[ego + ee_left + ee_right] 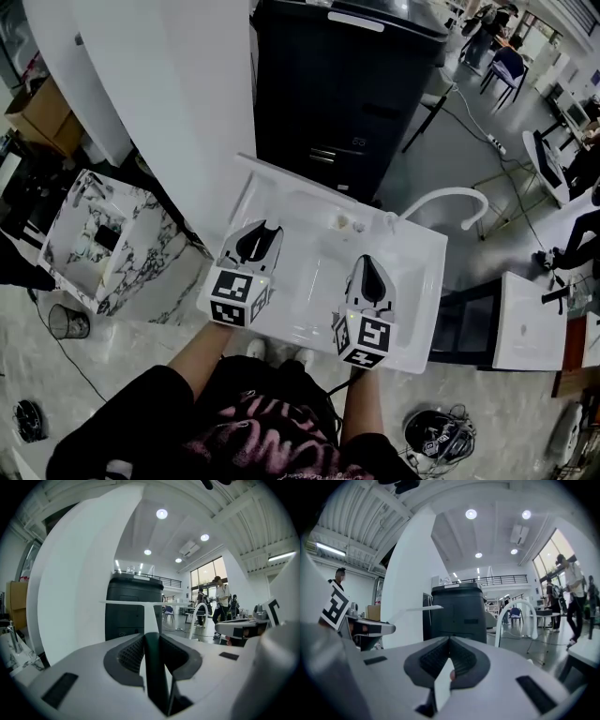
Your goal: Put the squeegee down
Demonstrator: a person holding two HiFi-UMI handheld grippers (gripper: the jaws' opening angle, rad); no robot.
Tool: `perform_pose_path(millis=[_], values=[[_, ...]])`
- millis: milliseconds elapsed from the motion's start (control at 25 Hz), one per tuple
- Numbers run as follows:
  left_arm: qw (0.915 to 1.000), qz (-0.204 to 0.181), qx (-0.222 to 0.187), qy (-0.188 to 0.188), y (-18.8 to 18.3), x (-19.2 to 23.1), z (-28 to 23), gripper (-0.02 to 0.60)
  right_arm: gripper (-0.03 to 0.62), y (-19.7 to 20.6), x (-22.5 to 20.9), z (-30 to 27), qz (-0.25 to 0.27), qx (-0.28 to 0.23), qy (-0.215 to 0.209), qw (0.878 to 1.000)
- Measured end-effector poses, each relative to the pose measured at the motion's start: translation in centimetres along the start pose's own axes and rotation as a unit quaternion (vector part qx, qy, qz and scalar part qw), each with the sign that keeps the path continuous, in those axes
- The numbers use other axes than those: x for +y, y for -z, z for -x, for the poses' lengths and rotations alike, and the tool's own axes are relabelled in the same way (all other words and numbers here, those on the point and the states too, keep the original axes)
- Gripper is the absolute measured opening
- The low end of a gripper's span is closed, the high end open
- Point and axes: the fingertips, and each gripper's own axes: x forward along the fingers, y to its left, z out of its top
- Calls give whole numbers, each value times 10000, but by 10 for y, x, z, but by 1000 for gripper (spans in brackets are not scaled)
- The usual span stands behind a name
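Note:
In the left gripper view, the squeegee [151, 616] is a white stem with a thin white crossbar on top, and its dark green handle runs back between the jaws. My left gripper [151, 638] is shut on that handle and holds the squeegee upright. In the head view the left gripper [251, 246] hovers over the left part of a white washbasin [417, 281]. The right gripper [372, 281] hangs over its middle. In the right gripper view, the right gripper [450, 641] is closed with a thin white piece [442, 688] between its jaws. There the squeegee [423, 608] shows at left.
A white arched faucet [452, 197] rises at the basin's far right corner. Behind the basin stand a tall black machine [347, 84] and a white pillar [159, 94]. A marble-patterned basin [155, 258] sits at left. A person [221, 597] stands far off.

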Motion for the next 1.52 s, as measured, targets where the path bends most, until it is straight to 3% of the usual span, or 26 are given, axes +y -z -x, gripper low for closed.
perform_pose_path(millis=[600, 1520], values=[[9997, 27, 200, -126, 14, -3, -33, 97, 21, 17, -23, -25, -67, 160, -161, 9997], [9912, 210, 1271, -292, 105, 14, -91, 97, 21, 89, -37, -80, -256, 907, -356, 9949]])
